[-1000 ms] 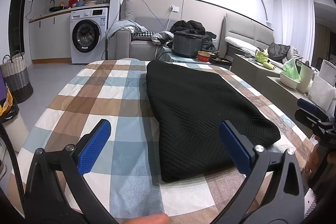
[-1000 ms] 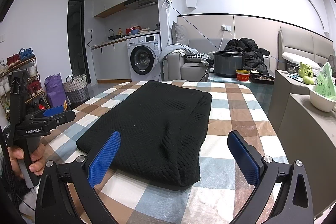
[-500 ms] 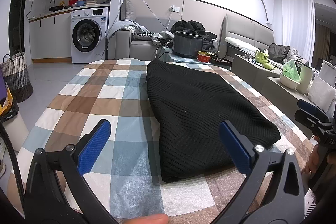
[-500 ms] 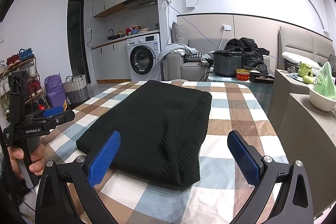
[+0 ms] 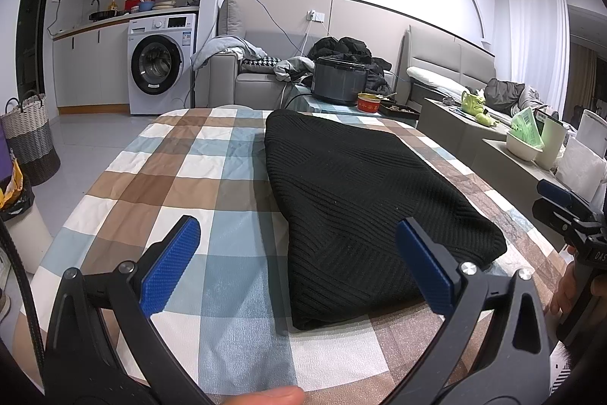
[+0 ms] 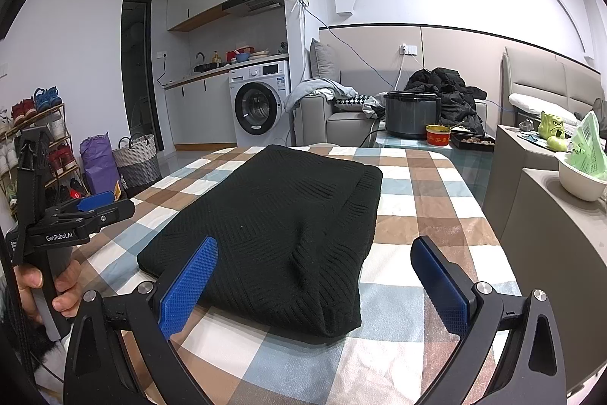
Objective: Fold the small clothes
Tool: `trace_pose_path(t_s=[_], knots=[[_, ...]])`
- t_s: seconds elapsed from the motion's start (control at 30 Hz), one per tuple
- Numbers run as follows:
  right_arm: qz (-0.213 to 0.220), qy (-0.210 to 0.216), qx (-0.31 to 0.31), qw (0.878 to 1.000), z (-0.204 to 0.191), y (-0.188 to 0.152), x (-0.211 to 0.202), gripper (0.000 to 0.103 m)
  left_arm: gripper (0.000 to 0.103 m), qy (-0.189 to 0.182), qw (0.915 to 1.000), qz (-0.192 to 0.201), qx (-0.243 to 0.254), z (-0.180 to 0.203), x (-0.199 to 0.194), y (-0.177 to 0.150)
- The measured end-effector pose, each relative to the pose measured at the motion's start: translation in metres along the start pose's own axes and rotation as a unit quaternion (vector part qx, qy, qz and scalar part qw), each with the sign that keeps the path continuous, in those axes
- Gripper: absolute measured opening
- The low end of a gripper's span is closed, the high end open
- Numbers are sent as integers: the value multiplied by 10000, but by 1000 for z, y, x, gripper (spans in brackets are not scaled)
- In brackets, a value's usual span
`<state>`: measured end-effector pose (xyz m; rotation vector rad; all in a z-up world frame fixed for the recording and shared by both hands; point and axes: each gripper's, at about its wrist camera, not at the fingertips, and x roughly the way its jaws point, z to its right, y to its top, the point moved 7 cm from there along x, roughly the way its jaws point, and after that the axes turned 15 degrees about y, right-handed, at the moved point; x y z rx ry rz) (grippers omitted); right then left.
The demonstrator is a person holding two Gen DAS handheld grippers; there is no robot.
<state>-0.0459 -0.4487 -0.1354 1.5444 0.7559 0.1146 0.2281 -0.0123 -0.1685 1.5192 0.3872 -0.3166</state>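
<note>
A black knit garment (image 5: 364, 200) (image 6: 277, 226) lies folded into a long rectangle on the checked tablecloth (image 5: 182, 177) (image 6: 409, 215). My left gripper (image 5: 299, 264) hovers open over the near edge of the table, its blue pads (image 5: 170, 264) straddling the garment's near left corner without touching it. Open too, my right gripper (image 6: 322, 287) is held just short of the garment's near right corner, nothing between its pads (image 6: 436, 287). Each view catches the other gripper at its side, held by a hand (image 6: 41, 287).
A grey side unit (image 6: 550, 222) with a white bowl (image 6: 580, 177) stands close to the table's right edge. Beyond the far edge sit a dark cooker pot (image 5: 339, 84), a red tin (image 5: 368, 102) and a sofa. Baskets (image 6: 138, 158) and a shoe rack stand left.
</note>
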Motion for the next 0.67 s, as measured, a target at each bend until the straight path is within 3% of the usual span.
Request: trace_pose_path(t_s=[0.67], knots=[[-3, -2, 2, 10000, 0, 0, 0, 103, 102, 3, 10000, 29, 22, 1, -1, 1]])
